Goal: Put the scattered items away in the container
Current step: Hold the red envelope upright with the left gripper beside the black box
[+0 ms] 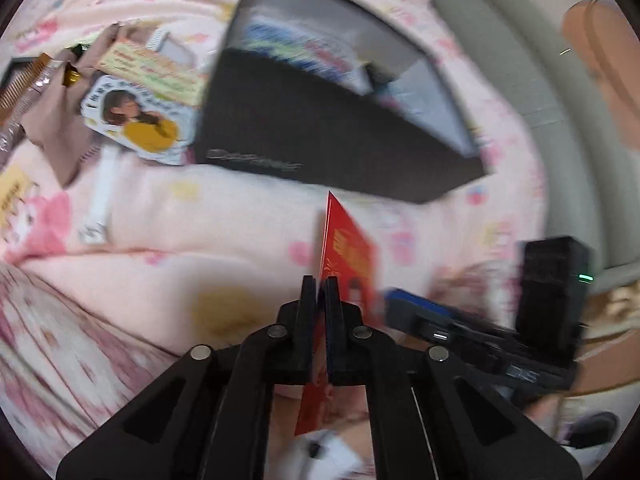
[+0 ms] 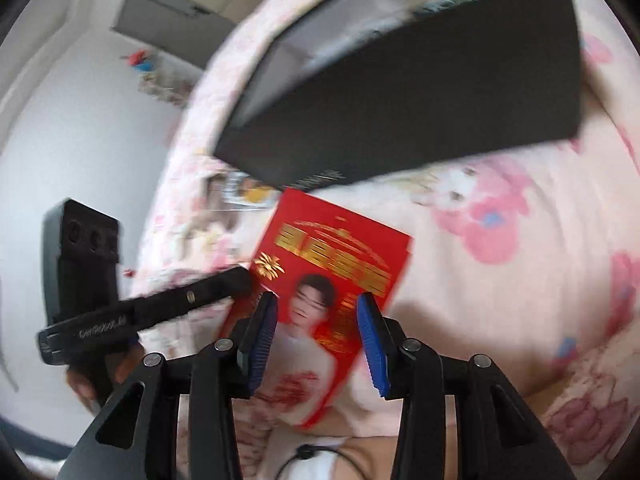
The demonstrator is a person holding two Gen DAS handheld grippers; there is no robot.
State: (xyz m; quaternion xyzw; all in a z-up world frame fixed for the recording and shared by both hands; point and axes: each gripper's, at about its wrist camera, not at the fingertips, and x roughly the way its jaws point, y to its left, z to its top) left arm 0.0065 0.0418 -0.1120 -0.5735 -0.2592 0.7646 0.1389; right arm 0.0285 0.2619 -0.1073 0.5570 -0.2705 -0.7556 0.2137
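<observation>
My left gripper (image 1: 320,280) is shut on a red envelope (image 1: 348,248), which stands edge-on between its black fingers above the pink blanket. The open black box (image 1: 320,120) lies just beyond it, with several items inside. In the right wrist view the same red envelope (image 2: 332,248) shows its printed face, with the left gripper (image 2: 240,278) pinching its left edge. My right gripper (image 2: 317,296) is open, its blue pads (image 2: 372,340) standing apart over the envelope without pressing it. The black box (image 2: 400,120) is ahead of it. The right gripper's blue-padded finger (image 1: 416,306) shows at the right.
Loose items lie left of the box: a card picturing a girl in yellow (image 1: 140,120), a yellow card (image 1: 156,68), a brown comb (image 1: 20,88) and a white tube (image 1: 104,196). The pink patterned blanket (image 1: 200,220) covers the bed. The bed's edge and the floor (image 2: 80,160) are at the left.
</observation>
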